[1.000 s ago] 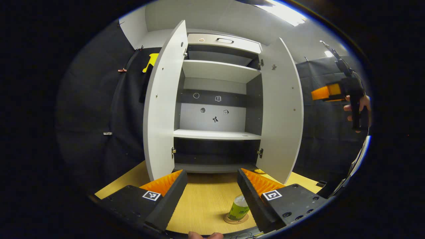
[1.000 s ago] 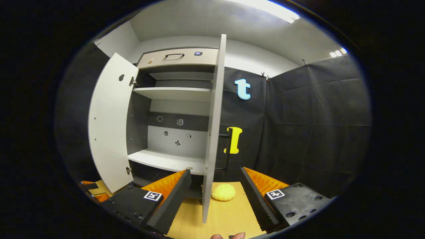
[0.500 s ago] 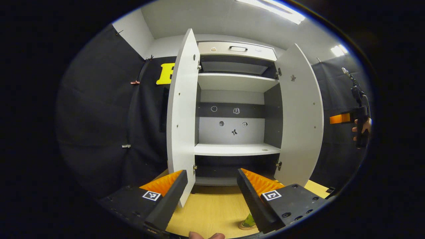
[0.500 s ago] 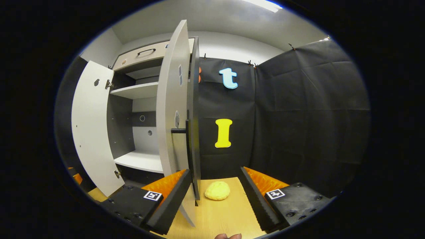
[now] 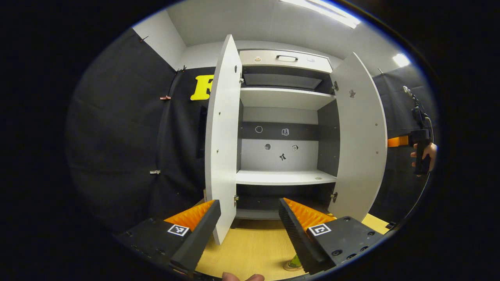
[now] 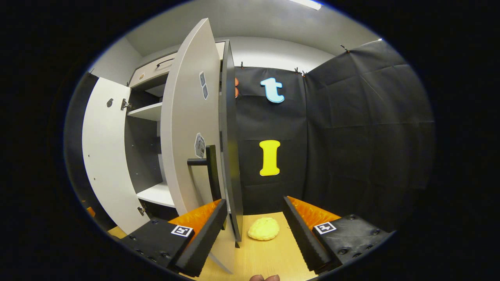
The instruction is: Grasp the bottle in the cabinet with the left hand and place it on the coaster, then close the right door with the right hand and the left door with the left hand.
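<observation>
The white cabinet (image 5: 285,177) stands with both doors swung out and bare shelves. In the left gripper view the left door (image 5: 222,136) is just past my left finger and the right door (image 5: 361,136) hangs to the right. The green bottle (image 5: 296,260) stands on its round coaster (image 5: 290,267) on the table, mostly hidden behind my right finger. My left gripper (image 5: 250,230) is open and holds nothing. In the right gripper view my right gripper (image 6: 254,234) is open, facing the outer face of the right door (image 6: 191,128); its dark handle (image 6: 211,164) is just above my left finger.
A yellow rounded lump (image 6: 264,229) lies on the wooden table (image 6: 265,257) between my right gripper's fingers, farther off. Black cloth walls close in the booth on both sides. In the left gripper view a hand (image 5: 424,150) holds the other gripper (image 5: 398,141) beyond the right door.
My left gripper has lifted away from the bottle, which has slid to the view's bottom edge. My right gripper has swung from the right door's edge round to its outer, handle side.
</observation>
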Tool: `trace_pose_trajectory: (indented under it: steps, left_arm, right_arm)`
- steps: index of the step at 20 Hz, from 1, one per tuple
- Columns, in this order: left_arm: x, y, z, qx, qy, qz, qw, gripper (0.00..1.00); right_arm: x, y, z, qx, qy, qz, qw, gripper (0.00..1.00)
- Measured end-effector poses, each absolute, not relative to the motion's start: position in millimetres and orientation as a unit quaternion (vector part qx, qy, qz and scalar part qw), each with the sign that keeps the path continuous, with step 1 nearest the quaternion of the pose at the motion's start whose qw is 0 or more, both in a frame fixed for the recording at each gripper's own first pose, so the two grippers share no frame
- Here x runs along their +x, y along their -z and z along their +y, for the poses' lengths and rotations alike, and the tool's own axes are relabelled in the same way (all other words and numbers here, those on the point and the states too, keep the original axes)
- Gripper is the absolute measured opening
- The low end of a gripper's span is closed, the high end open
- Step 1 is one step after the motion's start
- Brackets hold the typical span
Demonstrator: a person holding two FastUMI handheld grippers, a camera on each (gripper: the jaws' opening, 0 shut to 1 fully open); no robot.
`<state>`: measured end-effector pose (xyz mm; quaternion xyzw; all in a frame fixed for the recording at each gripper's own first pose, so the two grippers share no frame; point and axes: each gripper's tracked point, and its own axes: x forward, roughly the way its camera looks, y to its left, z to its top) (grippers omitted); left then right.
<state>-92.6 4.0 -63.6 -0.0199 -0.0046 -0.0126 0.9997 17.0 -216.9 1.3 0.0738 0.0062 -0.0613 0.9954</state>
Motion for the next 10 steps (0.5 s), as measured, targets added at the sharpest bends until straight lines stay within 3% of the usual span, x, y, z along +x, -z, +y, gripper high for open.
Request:
trace_pose_trajectory:
  steps: [10]
  left_arm:
    - [-106,68,38,-0.009,-0.008,-0.005,1.000,0.95]
  right_arm:
    - [23,-3,-143,0.083,0.011,0.008,0.996,0.98]
